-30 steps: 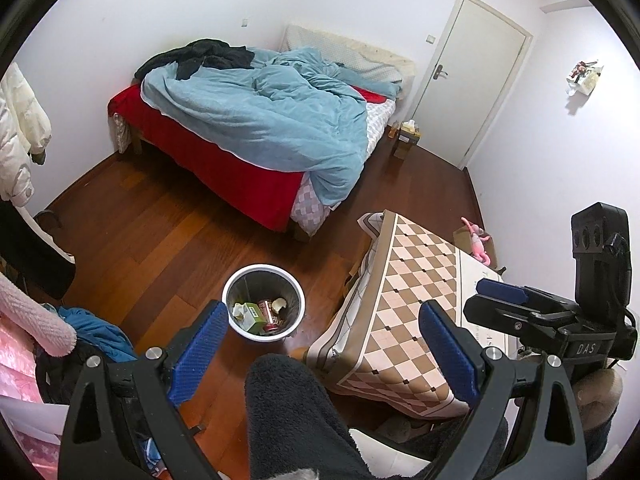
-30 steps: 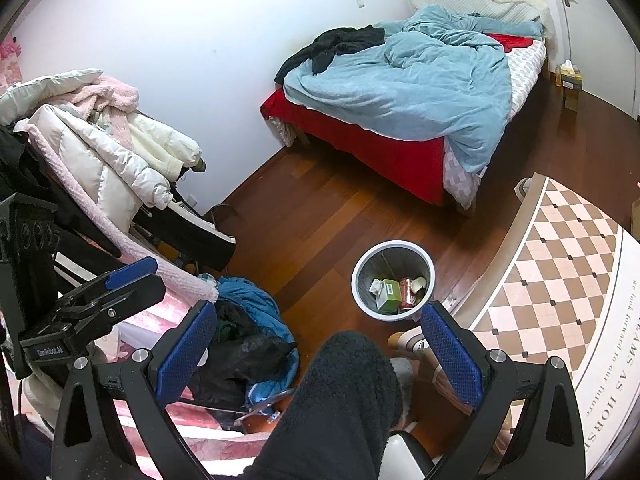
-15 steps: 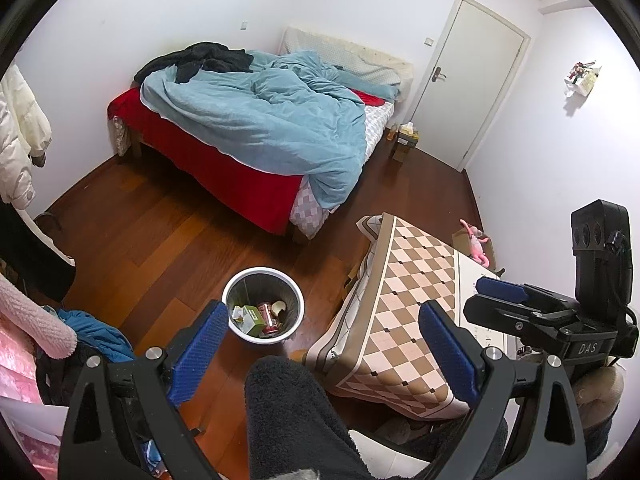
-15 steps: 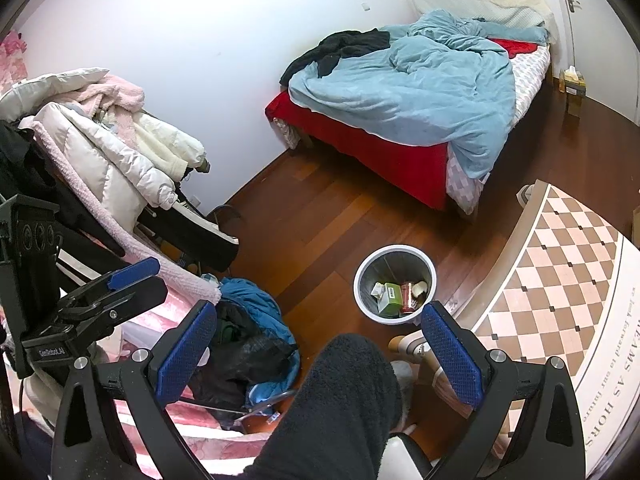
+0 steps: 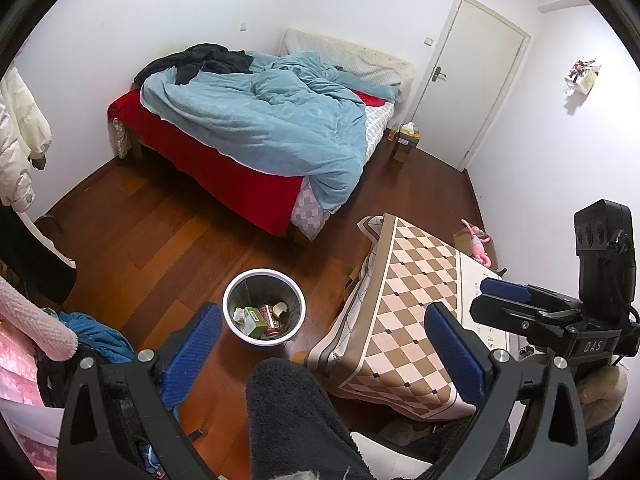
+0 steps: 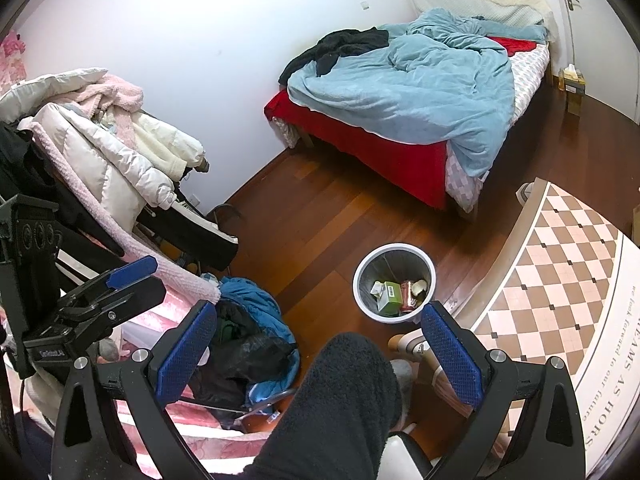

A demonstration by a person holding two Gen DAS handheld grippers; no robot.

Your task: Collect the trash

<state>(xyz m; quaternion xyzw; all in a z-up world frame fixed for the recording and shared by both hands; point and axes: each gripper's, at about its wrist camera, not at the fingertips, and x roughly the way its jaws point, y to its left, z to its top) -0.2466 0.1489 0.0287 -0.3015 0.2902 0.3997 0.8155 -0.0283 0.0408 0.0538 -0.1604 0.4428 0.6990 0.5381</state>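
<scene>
A white round trash bin [image 5: 264, 307] stands on the wood floor; it also shows in the right wrist view [image 6: 394, 283]. It holds a green box [image 5: 256, 319], a red can [image 5: 269, 315] and crumpled scraps. My left gripper [image 5: 324, 354] is open and empty, held high above the floor near the bin. My right gripper [image 6: 316, 354] is open and empty, also high up. The right gripper shows at the right of the left wrist view [image 5: 516, 300]; the left one shows at the left of the right wrist view [image 6: 120, 280]. A dark fleece knee [image 5: 296, 412] sits between the fingers.
A table with a checkered cloth [image 5: 416, 304] stands right of the bin. A bed with a blue duvet [image 5: 264, 124] fills the far side. Coats pile on a rack [image 6: 100, 148] at left, with clothes [image 6: 248, 320] on the floor. A white door [image 5: 472, 80] is far right.
Both views have drifted slightly, so the bin sits a little lower and the bed a little lower in frame. Both grippers stay open and empty.
</scene>
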